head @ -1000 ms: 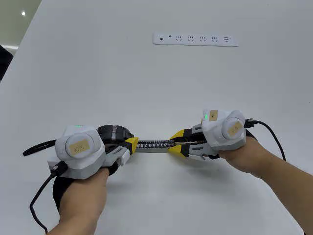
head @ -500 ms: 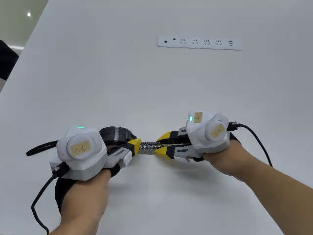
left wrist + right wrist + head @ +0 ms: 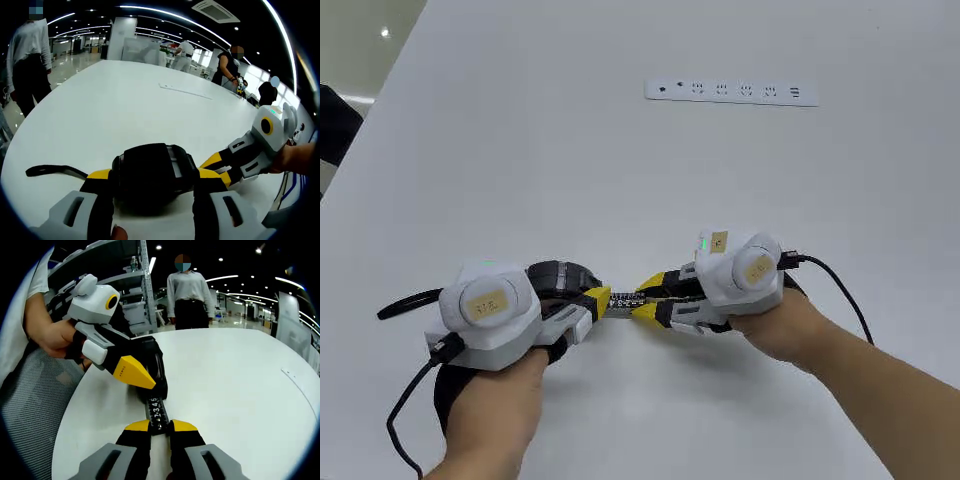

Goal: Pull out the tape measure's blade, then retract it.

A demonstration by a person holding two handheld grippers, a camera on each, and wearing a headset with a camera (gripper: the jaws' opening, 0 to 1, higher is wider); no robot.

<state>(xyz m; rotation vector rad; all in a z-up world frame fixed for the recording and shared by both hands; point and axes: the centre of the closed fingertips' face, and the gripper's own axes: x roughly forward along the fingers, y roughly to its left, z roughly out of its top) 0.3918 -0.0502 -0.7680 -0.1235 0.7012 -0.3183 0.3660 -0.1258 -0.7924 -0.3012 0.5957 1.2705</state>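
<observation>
Two grippers meet near the front edge of the white table [image 3: 620,170], tips facing each other. The left gripper [image 3: 592,299] is closed around the black tape measure [image 3: 558,277]. In the left gripper view its yellow-tipped jaws press against either side of the tape measure, which sits on the table between them. A black wrist strap [image 3: 405,301] trails from the tape measure to the left across the table.

The right gripper [image 3: 648,298] is pinched almost flat on the blade [image 3: 623,298]. In the right gripper view its two jaws clamp the blade's end, with printed numerals readable just ahead of the tips. A short stretch of blade spans the gap between the tape measure's mouth and the right gripper, so the two sets of jaw tips lie just beside one another.

Each gripper is held in a person's hand, and a black cable [image 3: 840,290] runs off from the right one. A white power strip [image 3: 730,91] lies well apart on the far side of the table.
</observation>
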